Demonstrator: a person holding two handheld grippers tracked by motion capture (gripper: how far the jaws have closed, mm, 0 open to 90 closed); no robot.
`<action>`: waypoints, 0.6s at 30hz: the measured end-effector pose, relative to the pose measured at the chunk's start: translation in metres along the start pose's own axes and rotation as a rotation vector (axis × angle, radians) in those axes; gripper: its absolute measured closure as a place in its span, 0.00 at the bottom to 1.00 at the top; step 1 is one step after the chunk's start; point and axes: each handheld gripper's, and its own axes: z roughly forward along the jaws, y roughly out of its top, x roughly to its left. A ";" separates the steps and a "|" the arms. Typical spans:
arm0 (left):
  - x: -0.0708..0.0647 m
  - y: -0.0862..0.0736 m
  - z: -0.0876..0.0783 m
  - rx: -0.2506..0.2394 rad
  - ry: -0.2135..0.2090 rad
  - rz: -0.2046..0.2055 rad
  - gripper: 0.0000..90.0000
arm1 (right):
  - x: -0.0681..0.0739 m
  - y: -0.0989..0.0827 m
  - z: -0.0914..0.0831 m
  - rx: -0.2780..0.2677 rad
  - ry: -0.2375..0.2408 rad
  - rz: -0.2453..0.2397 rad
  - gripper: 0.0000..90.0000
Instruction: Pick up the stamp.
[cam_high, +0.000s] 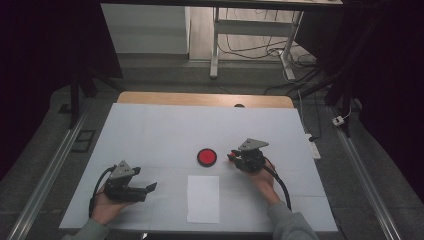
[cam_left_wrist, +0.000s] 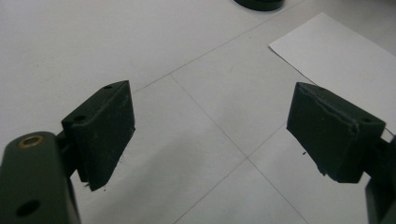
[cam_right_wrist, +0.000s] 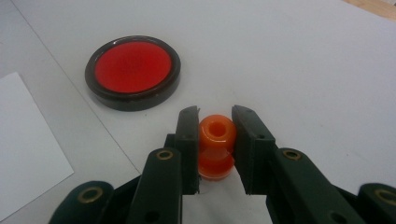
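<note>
The right gripper (cam_right_wrist: 215, 122) is clamped on a small orange spool (cam_right_wrist: 216, 145), a piece with a hole through its middle and a narrow waist; the two black jaws press on that waist from either side, and the spool stands upright on the white table (cam_right_wrist: 303, 60). In the high view the right gripper (cam_high: 233, 156) sits right of centre, held by the person's right hand (cam_high: 262, 176), its cable trailing back toward the sleeve. Just beside its jaws, toward the table's middle, lies a round red disc with a dark rim (cam_right_wrist: 132, 72), flat on the surface and apart from the spool. Nearer the person lies a white sheet of paper (cam_high: 203, 198). Well apart at the left, the left gripper (cam_high: 151, 187) rests low over the table with its jaws wide apart and nothing between them.
</note>
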 end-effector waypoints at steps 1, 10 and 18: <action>0.000 0.000 0.000 0.000 0.000 0.000 0.17 | 0.000 0.000 -0.001 -0.005 -0.001 -0.001 0.79; 0.000 0.000 0.000 0.000 0.002 0.001 0.17 | 0.000 0.004 -0.010 -0.059 0.011 0.017 0.80; 0.001 -0.001 0.000 -0.001 0.005 0.002 0.17 | 0.003 0.007 -0.017 -0.087 0.022 0.019 0.80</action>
